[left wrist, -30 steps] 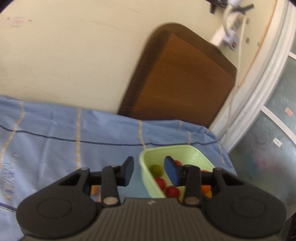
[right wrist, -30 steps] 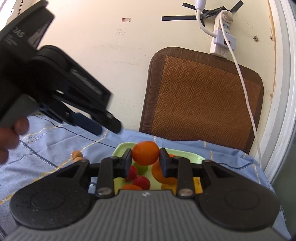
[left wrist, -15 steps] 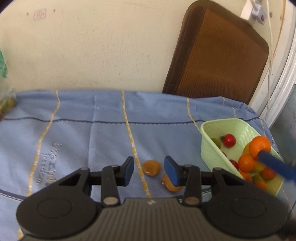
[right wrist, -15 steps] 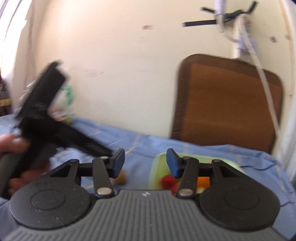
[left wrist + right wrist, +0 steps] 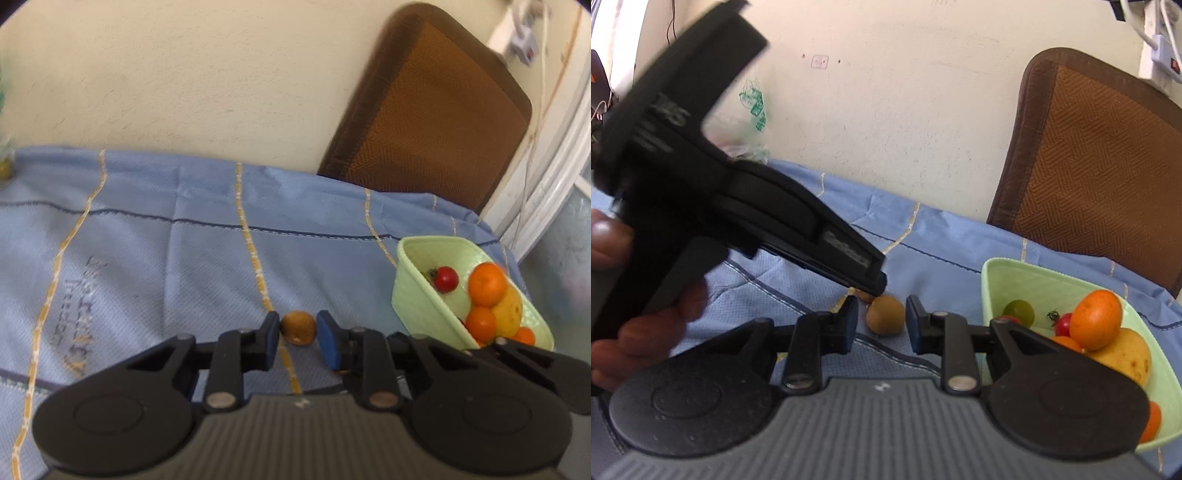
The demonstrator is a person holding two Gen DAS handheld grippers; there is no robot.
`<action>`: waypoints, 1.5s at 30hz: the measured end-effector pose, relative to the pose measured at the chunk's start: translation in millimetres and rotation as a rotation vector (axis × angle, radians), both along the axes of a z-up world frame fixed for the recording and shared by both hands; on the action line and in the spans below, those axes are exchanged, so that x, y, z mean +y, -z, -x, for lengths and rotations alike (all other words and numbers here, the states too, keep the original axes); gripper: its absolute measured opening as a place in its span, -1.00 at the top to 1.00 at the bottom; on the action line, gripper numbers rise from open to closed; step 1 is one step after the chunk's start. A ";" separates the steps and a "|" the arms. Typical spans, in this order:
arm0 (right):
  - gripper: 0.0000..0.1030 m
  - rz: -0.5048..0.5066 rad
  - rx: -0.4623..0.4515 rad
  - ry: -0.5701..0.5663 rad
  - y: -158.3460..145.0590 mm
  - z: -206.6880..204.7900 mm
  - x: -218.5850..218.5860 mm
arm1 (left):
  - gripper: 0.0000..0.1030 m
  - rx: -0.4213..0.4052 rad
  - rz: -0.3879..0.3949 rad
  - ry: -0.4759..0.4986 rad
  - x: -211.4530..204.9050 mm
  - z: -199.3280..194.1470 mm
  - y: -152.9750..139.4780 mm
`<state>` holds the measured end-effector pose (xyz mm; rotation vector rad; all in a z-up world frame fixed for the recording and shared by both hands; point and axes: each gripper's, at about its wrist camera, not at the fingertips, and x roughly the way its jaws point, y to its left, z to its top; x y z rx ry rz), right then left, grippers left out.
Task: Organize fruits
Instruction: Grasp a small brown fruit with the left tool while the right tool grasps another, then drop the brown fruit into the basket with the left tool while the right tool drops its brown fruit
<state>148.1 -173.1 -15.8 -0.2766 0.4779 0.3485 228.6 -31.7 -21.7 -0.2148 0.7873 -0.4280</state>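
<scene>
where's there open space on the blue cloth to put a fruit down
Bare blue cloth lies left of the brown fruit, back to the wall. It is crowded around that fruit, where both grippers converge, and in the green basket on the right.

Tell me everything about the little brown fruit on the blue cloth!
The little brown fruit is small and roundish, with dull, brownish-tan skin. It lies on the blue cloth, beside a yellow stripe and left of the green basket. It sits out in front of the open left gripper, between its fingertips in that view; nothing grips it yet.

Woven blue cloth (image 5: 155, 258), glossy plastic basket (image 5: 417, 295)
</scene>
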 end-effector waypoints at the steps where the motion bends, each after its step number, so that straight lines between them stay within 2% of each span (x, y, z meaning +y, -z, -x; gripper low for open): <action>1: 0.39 0.017 0.007 0.002 1.9 -2.7 2.3 | 0.55 0.012 0.026 -0.011 7.9 0.2 1.5; 6: 0.38 0.093 0.043 0.027 7.6 -15.3 13.4 | 0.55 0.061 0.121 -0.044 35.3 -2.1 8.2; 10: 0.47 0.045 0.060 0.012 6.1 -13.7 4.9 | 0.58 0.078 0.164 -0.039 37.1 -5.4 6.9; 13: 0.47 0.003 0.074 -0.019 4.7 5.7 -3.1 | 0.47 0.043 0.114 -0.019 27.2 1.0 3.5; 17: 0.47 -0.066 0.104 -0.036 5.0 35.8 -18.0 | 0.49 -0.008 -0.016 -0.011 8.3 10.8 9.2; 20: 0.47 -0.116 0.103 -0.022 3.2 52.4 -27.2 | 0.53 -0.048 -0.064 -0.020 1.3 17.9 11.6; 23: 0.47 -0.151 0.095 0.005 3.2 60.9 -32.9 | 0.54 -0.055 -0.065 -0.014 -1.3 23.7 8.8; 33: 0.50 -0.287 0.002 0.114 -1.7 77.7 -62.9 | 0.54 -0.155 -0.051 0.098 -29.4 71.8 -25.2; 37: 0.52 -0.296 -0.050 0.149 -6.7 82.8 -72.0 | 0.53 -0.181 -0.034 0.140 -48.4 77.9 -40.8; 39: 0.63 -0.299 -0.104 0.162 -12.6 86.7 -78.7 | 0.53 -0.183 -0.021 0.156 -58.0 76.2 -46.8; 42: 0.62 -0.280 -0.188 0.207 -23.6 88.9 -89.8 | 0.53 -0.173 -0.012 0.175 -73.0 69.1 -50.9; 45: 0.62 -0.248 -0.206 0.244 -25.9 76.4 -102.9 | 0.53 -0.161 -0.022 0.188 -90.2 60.7 -49.8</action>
